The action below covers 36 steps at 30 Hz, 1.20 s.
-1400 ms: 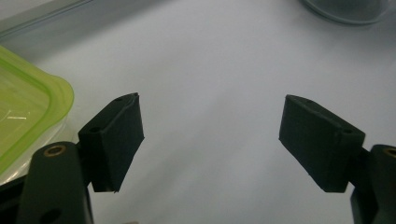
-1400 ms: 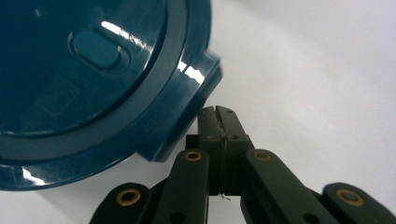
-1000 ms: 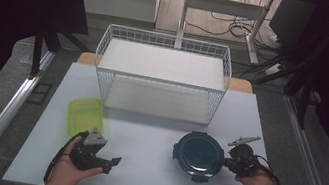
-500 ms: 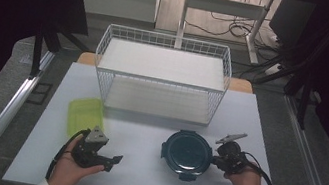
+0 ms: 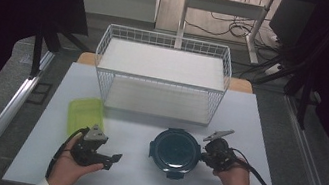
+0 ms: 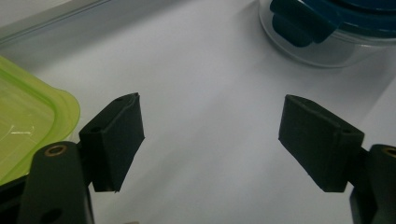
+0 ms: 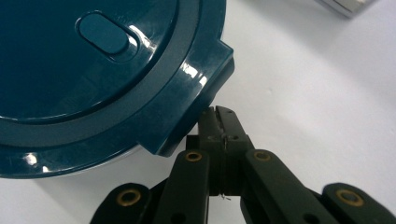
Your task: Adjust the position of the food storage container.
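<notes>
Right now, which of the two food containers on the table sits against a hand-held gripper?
The round dark-blue container: the shut right hand-held gripper is at its lid clip. The green container lies apart, untouched.

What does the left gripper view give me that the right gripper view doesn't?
Left gripper view: the left gripper with its jaws wide apart and nothing between them, the green lid at their left, and the clear wall of the round container below its rim.

Right gripper view: the right gripper with jaws shut together, their tips against a clip tab of the dark blue lid, seen from above with its oval vent plug.

Both: the white table and that same blue-lidded container.
</notes>
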### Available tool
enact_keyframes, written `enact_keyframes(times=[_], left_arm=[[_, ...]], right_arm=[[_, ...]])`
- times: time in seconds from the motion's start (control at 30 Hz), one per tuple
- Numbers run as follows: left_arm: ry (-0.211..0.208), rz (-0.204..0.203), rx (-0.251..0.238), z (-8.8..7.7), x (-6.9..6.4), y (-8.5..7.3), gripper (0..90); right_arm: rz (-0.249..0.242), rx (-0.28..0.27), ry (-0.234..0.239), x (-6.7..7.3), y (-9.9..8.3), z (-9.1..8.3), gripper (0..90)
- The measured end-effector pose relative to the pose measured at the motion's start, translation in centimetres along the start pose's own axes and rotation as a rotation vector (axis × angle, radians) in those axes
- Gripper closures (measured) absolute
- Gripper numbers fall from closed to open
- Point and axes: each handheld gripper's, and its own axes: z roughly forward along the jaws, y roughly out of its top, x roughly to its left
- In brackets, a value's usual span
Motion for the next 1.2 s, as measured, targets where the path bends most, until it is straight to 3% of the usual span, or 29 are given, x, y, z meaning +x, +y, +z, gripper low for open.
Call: enact_keyframes(times=[0.3, 0.43, 0.57, 0.67, 0.93, 1.2], left_arm=[[0.005, -0.008, -0.002, 0.0, 0.2, 0.0, 21.6], [0.008, -0.011, -0.005, -0.1, 0.4, -0.1, 21.7], [0.010, -0.014, -0.007, -0.2, 0.5, -0.1, 21.7], [0.011, -0.017, -0.007, -0.2, 0.6, -0.1, 21.7], [0.004, -0.035, -0.006, -0.1, 1.1, -0.3, 21.8], [-0.006, -0.027, -0.010, 0.1, 1.3, 0.1, 21.8]], right_arm=[[-0.059, 0.020, 0.024, 2.2, 1.3, 0.9, 88.6], [-0.048, 0.015, 0.055, 2.5, 1.6, 1.4, 88.6], [-0.079, 0.008, 0.016, 3.0, 2.2, 1.5, 88.6], [-0.079, -0.002, 0.011, 3.1, 2.5, 1.6, 88.6], [-0.085, 0.009, 0.053, 3.2, 2.7, 2.1, 88.6], [-0.095, -0.001, 0.059, 3.2, 2.3, 1.8, 88.5]])
